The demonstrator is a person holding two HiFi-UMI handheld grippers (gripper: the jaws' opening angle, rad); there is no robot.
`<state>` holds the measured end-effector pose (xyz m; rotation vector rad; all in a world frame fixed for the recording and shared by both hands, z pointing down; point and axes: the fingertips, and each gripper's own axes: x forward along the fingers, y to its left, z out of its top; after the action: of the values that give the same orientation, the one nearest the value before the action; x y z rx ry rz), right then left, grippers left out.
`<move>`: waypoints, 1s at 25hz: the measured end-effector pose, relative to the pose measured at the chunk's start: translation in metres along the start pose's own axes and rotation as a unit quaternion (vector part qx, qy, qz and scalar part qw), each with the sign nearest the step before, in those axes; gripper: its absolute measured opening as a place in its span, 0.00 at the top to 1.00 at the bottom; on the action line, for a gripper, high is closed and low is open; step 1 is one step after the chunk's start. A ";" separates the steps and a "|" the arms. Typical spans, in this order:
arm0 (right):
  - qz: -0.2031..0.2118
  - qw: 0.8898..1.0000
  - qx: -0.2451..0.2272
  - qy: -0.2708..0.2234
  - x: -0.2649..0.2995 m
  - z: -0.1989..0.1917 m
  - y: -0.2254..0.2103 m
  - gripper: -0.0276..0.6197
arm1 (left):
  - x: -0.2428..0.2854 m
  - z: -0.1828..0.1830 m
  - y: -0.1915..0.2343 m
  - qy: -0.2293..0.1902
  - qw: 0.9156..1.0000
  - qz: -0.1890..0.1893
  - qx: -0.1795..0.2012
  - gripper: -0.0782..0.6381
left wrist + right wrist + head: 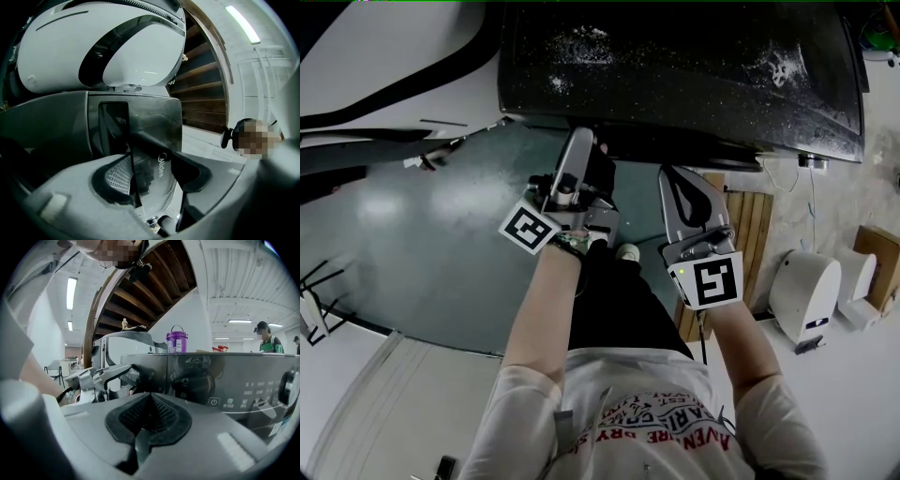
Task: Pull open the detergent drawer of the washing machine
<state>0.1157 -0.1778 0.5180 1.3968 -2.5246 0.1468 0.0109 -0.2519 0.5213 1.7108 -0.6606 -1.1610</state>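
The person's printed shirt (pixel 628 412) fills the bottom of the head view, with both forearms reaching up the frame. Right of centre, the right gripper (pixel 680 183) has its jaws closed together on nothing. At centre, the left gripper (pixel 589 150) has its jaws apart around an edge of the detergent drawer (pixel 154 136), its pads not clearly pressing. The drawer looks flush with the front of the washing machine (pixel 675 66), whose dark top spans the upper frame. Farther off, a purple tub (pixel 176 341) shows above the machine.
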 end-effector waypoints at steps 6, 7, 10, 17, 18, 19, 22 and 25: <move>-0.003 1.000 0.009 -0.002 -0.003 0.001 0.002 0.96 | -0.006 -0.002 -0.003 -0.013 1.000 -0.004 -0.001 0.54; -0.002 1.000 0.001 -0.001 -0.005 -0.001 0.002 0.96 | -0.011 -0.003 -0.006 -0.015 1.000 -0.006 -0.001 0.55; -0.002 1.000 -0.004 -0.001 -0.007 -0.003 0.001 0.96 | -0.023 -0.006 -0.014 -0.019 1.000 -0.009 0.000 0.55; -0.018 1.000 -0.003 -0.002 -0.017 -0.005 0.001 0.96 | -0.037 -0.012 -0.021 -0.008 1.000 -0.007 -0.001 0.54; -0.019 1.000 -0.004 -0.003 -0.019 -0.006 0.002 0.96 | -0.040 -0.013 -0.022 -0.007 1.000 -0.007 -0.001 0.54; -0.021 1.000 -0.004 -0.004 -0.021 -0.006 0.003 0.96 | -0.043 -0.015 -0.023 -0.005 1.000 -0.007 0.000 0.54; -0.025 1.000 -0.004 -0.008 -0.028 -0.006 0.007 0.96 | -0.051 -0.018 -0.027 -0.002 1.000 -0.005 -0.001 0.54; -0.026 1.000 -0.008 -0.007 -0.036 -0.007 0.013 0.96 | -0.060 -0.021 -0.031 0.001 1.000 -0.004 -0.002 0.54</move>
<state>0.1243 -0.1397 0.5159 1.4600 -2.4927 0.1086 0.0038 -0.1813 0.5201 1.7129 -0.6514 -1.1660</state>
